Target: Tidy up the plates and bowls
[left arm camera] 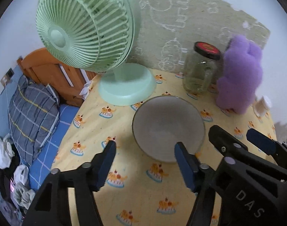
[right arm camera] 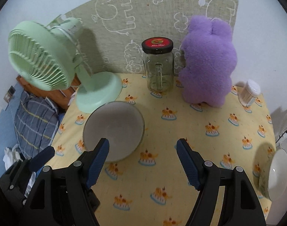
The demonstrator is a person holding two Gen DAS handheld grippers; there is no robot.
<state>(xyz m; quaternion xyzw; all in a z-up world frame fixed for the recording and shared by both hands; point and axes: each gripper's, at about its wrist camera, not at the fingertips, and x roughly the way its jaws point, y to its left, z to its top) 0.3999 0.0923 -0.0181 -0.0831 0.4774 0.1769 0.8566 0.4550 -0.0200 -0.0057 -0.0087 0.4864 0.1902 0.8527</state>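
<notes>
Left wrist | left hand-held gripper point(left arm camera: 144, 146) tilted down, released, beside grey bowl point(left arm camera: 168, 129) | right hand-held gripper point(right arm camera: 142, 146) released

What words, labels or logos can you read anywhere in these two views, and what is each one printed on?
"DAS": pale raised letters on the black body of the right gripper, seen in the left wrist view.
Red lid of the glass jar: a large "G"-like logo; the small script beneath it is too blurred to read.
Yellow tablecloth: cake pictures only, no words.
Green wall cloth: white outline drawings, no letters.
</notes>
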